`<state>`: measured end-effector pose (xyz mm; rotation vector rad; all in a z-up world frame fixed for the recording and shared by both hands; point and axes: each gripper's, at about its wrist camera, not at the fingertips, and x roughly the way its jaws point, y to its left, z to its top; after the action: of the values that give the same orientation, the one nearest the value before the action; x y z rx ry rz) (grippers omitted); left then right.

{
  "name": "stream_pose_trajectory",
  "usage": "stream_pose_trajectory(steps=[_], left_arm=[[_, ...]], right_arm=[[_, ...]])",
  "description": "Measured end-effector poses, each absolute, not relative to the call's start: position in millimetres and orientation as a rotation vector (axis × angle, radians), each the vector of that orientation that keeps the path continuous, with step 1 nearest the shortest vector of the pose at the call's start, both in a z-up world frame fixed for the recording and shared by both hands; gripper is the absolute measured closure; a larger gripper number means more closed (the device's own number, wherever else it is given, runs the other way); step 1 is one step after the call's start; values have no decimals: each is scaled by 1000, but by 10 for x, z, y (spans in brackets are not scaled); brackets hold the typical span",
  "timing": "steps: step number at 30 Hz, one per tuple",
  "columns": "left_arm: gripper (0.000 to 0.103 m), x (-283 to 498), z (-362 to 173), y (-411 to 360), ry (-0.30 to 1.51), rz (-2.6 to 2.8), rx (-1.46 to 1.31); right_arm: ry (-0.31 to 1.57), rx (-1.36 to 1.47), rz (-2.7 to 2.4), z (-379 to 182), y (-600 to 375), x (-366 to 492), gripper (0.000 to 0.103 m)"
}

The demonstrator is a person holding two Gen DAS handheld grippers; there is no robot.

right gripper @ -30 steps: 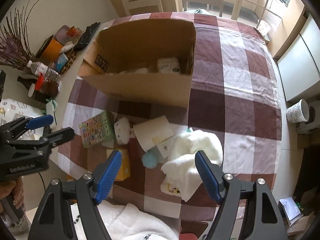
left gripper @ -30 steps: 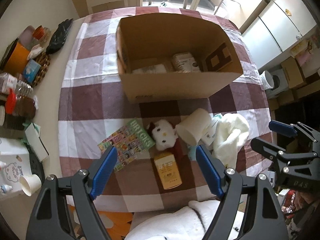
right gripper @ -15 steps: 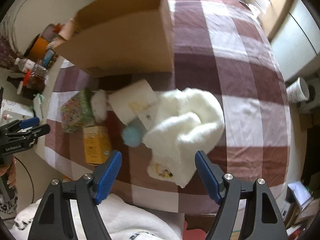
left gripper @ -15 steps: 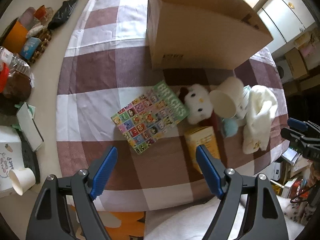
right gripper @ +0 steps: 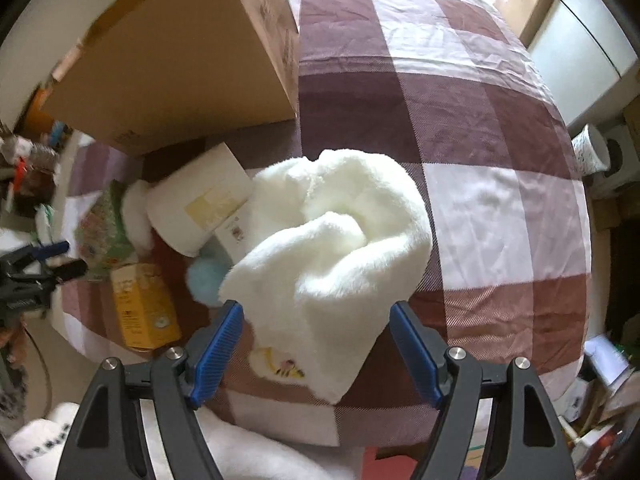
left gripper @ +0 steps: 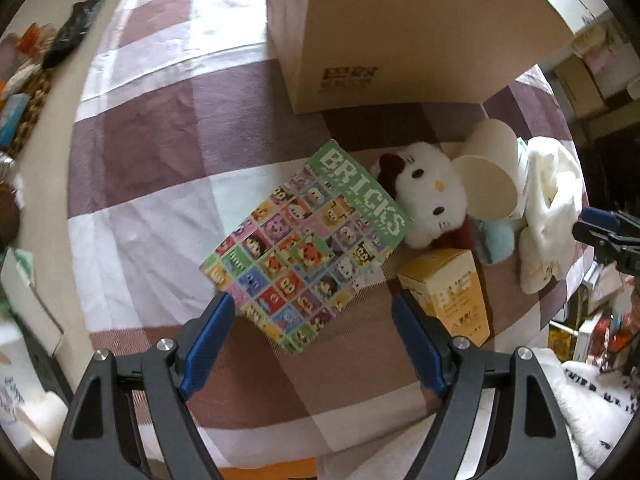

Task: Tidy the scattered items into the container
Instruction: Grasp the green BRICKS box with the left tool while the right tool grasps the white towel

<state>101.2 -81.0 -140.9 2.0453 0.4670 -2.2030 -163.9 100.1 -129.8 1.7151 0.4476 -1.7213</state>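
Both tongs are spread wide and hold nothing. The left tongs (left gripper: 312, 320) hang over the near corner of the BRICKS box (left gripper: 308, 248), which lies flat on the checked desk (left gripper: 152, 184) beside the plush cat (left gripper: 432, 200). The right tongs (right gripper: 316, 328) straddle the near end of the white towel (right gripper: 336, 240). The cardboard box (left gripper: 420, 28) stands beyond them, toward the desk's far edge.

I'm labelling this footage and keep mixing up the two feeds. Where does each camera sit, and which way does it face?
Left wrist: on the left gripper, facing down over the BRICKS box; its open fingers show.
Right wrist: on the right gripper, facing down over the white towel; open fingers show.
Shared: cardboard box, yellow carton, each other's gripper.
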Motion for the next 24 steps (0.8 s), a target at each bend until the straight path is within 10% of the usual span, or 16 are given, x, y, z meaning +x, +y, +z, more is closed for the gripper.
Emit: stream_pose_trajectory(steps=[24], left_arm=[[12,704,-1737,-649,-194,-2335,2321]], right_arm=[[481,1829,-1618,-1801,760,-1767,25]])
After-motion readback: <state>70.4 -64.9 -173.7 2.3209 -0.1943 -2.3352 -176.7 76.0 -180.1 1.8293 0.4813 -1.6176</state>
